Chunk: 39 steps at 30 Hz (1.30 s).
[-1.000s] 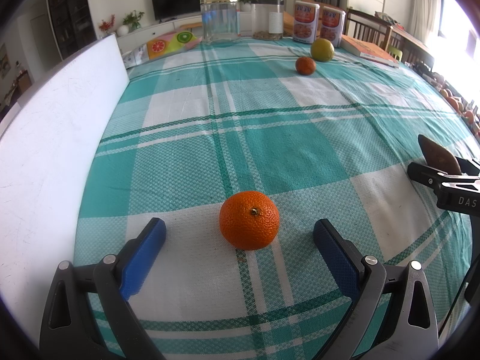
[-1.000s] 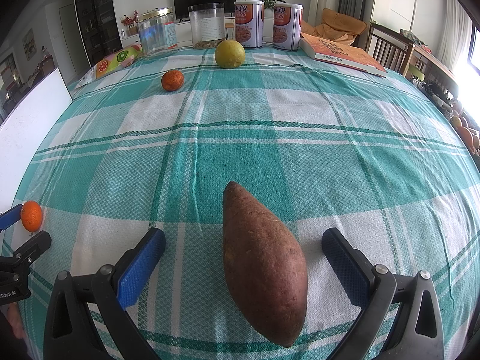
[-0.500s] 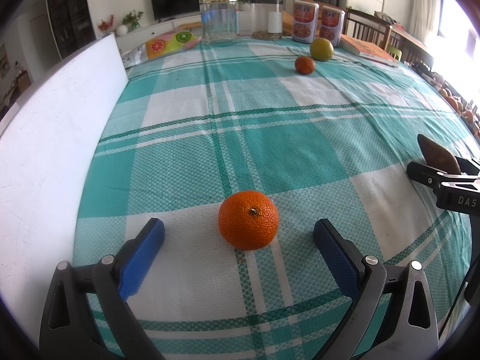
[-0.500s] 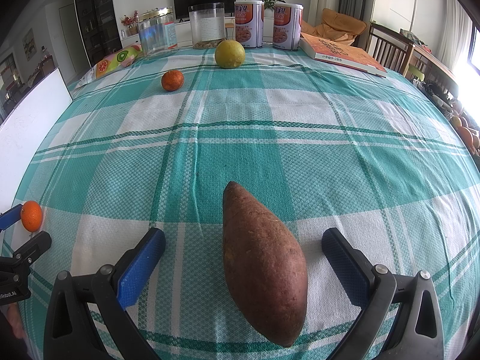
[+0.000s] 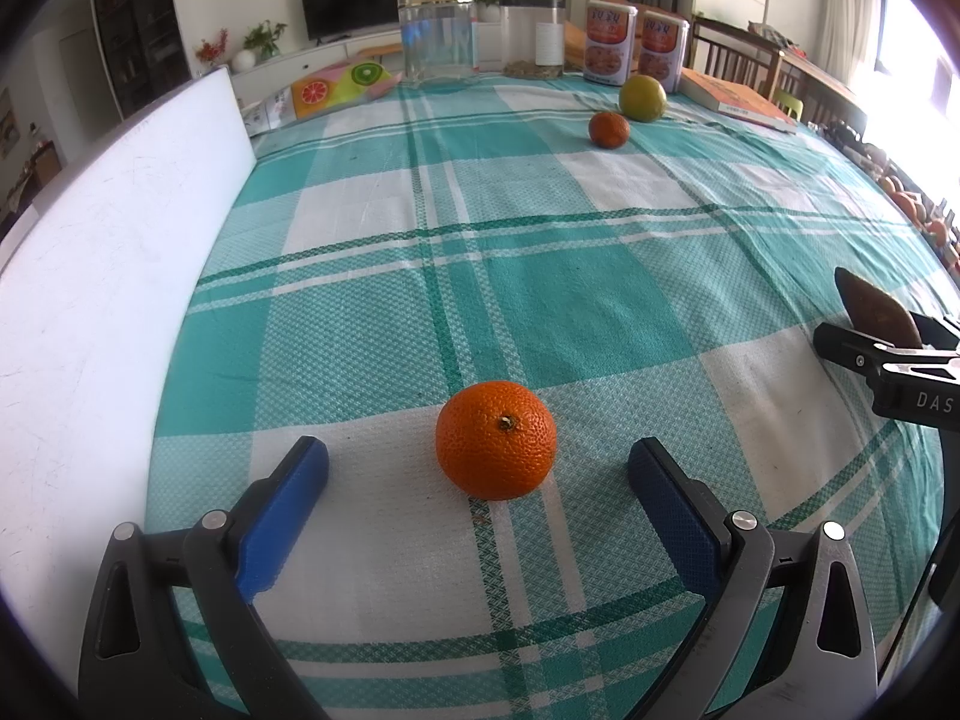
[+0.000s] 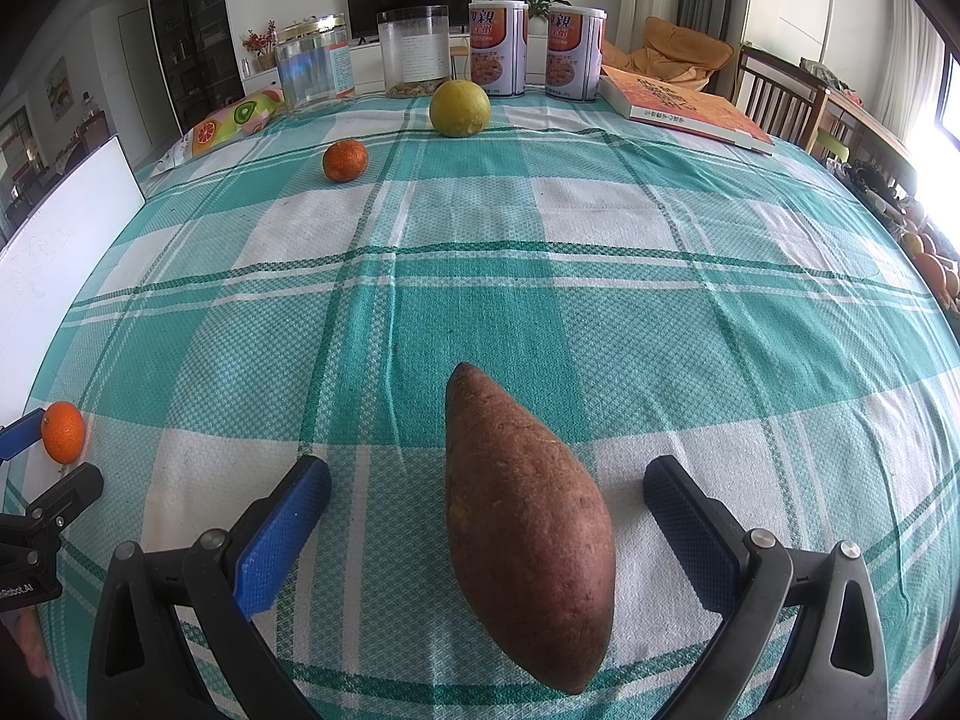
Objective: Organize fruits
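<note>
Still unchanged: left claw spread wide around orange, untouched; right claw likewise released, straddling sweet potato on desk.

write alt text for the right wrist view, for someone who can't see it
A sweet potato lies on a teal and white checked tablecloth between the open blue fingers of the right tool, touching neither. Far across the table sit a small orange and a yellow-green fruit, with jars, two cans and a book behind them.
</note>
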{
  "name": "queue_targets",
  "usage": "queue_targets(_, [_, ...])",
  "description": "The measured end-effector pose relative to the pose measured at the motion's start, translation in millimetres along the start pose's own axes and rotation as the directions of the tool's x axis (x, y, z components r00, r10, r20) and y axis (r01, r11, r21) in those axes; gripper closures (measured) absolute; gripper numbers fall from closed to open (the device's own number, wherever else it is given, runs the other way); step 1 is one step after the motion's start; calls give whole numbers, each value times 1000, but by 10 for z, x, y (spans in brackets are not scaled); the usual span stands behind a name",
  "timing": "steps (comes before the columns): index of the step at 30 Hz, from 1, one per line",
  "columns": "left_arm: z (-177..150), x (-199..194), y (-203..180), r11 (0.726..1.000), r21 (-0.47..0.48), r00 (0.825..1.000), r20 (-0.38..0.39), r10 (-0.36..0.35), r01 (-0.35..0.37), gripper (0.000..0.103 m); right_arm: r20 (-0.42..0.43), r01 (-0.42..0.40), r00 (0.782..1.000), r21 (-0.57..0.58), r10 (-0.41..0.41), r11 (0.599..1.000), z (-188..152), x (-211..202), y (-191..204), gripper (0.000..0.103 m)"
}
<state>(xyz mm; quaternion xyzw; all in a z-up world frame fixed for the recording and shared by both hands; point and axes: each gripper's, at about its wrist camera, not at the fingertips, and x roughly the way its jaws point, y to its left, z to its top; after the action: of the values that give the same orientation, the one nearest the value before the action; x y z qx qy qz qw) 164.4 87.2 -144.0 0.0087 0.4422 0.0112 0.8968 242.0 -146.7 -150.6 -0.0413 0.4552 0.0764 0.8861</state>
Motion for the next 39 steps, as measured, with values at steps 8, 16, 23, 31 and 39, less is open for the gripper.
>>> queue_targets(8, [-3, 7, 1, 1000, 2, 1000, -1, 3, -3, 2, 0, 0, 1000, 0, 0, 1000, -3, -1, -3, 0])
queue_targets(16, [-24, -36, -19, 997, 57, 998, -27, -52, 53, 4, 0, 0, 1000, 0, 0, 1000, -3, -1, -3, 0])
queue_targets(23, [-9, -95, 8, 997, 47, 998, -8, -64, 65, 24, 0, 0, 1000, 0, 0, 1000, -5, 0, -3, 0])
queue_targets(31, [14, -172, -55, 995, 65, 997, -3, -80, 80, 70, -43, -215, 975, 93, 219, 972, -11, -130, -260, 1])
queue_targets(39, [-118, -444, 95, 986, -39, 987, -2, -163, 163, 70, -187, -175, 969, -44, 164, 984, 148, -226, -90, 25])
